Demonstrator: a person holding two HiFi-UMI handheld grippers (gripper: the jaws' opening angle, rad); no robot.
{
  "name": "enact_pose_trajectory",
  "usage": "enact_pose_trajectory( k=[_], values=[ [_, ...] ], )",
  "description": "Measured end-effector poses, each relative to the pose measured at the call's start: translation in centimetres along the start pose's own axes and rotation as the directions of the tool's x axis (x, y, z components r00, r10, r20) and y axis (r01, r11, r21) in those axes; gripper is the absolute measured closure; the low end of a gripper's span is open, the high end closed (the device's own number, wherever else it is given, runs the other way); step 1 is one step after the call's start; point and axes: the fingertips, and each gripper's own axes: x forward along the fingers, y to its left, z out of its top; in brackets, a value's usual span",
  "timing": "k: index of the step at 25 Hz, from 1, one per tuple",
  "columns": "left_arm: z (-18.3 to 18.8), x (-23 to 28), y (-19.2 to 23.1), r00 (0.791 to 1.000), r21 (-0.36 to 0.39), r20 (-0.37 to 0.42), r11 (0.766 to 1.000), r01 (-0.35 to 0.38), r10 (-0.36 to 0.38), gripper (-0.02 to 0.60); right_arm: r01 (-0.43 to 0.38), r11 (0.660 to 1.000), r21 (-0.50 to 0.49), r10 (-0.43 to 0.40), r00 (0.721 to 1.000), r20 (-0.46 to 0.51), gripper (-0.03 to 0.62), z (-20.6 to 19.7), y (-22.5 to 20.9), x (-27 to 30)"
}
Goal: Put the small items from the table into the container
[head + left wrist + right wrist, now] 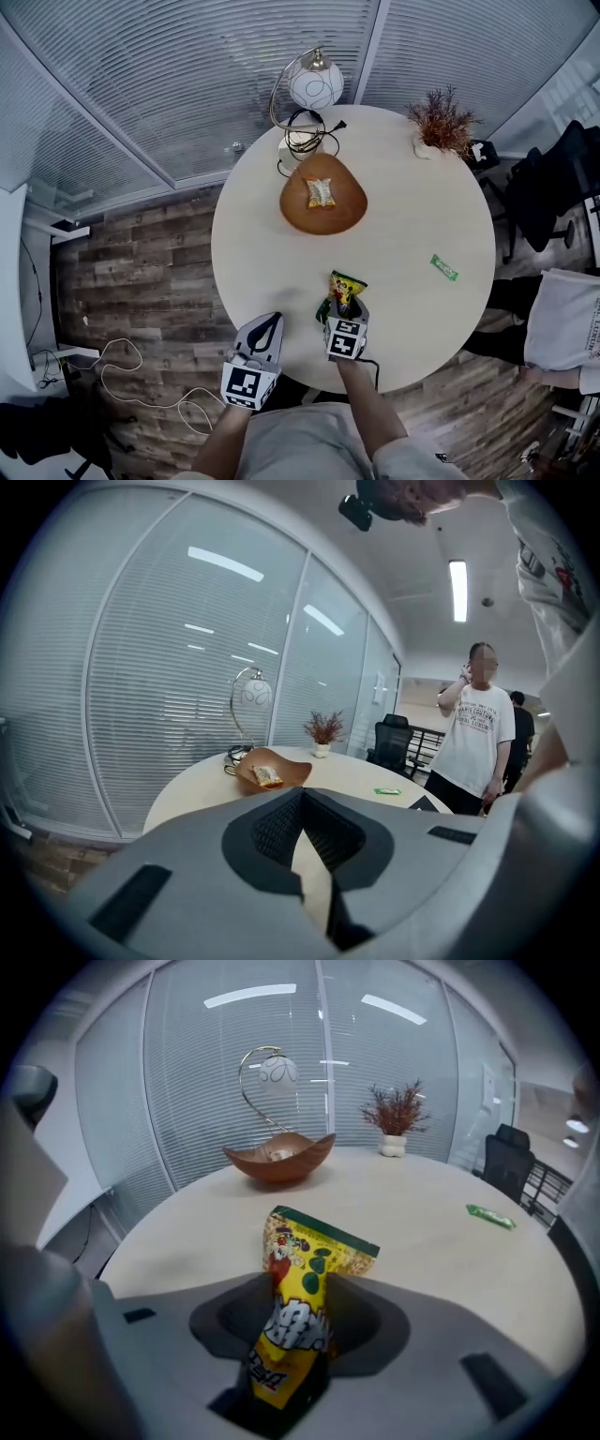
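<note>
Right gripper view: my right gripper [300, 1288] has its jaws closed on a yellow bag [319, 1241]. They pinch it at its middle, so it narrows between the pads, and its wide green-edged end sticks out past the tips. I cannot tell whether that end touches the table [412, 187]. From the head view, this gripper is at the near edge of the table, close in front of me, and it points toward the middle.

The bowl [349, 208] sits on the far side of the table, well apart from the bag. One packet [320, 192] lies inside it. A green bar [443, 267] lies flat on the table to the right, away from both the bowl and my grippers.

My left gripper [301, 797] is just beside the right one, at the table's near edge on the left. Its jaws are together at the tips and nothing is between them. Only bare table shows through the gap behind the tips.

Beyond the bowl, a lamp [315, 84] stands at the far edge, with a coiled cord at its foot. A plant [441, 122] stands at the far right edge. A person [478, 733] stands off to the right of the table.
</note>
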Motion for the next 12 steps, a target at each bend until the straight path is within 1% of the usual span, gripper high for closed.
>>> enact_pose_trajectory(
  k=[3,5,9,12],
  values=[
    [0.3,0.3,0.1,1.000,-0.008,0.008,1.000,-0.005,0.005,0.589,-0.053,0.998,-0.023,0.055,0.997,0.063,0.419,1.6,-0.2,-1.1],
    [0.3,0.6,0.3,1.000,-0.015,0.014,1.000,-0.010,0.010,0.589,-0.070,0.996,-0.054,0.076,0.989,0.128,0.419,4.2,-0.4,-1.9],
    [0.8,1.0,0.5,0.999,-0.025,0.028,0.999,-0.020,0.020,0.589,-0.102,0.988,-0.120,0.130,0.958,0.257,0.419,12.3,0.2,-2.5],
    [1.1,0.9,0.9,0.999,-0.033,0.036,0.999,-0.037,0.038,0.589,-0.133,0.975,-0.175,0.181,0.938,0.294,0.418,18.3,1.6,-1.3]
  ],
)
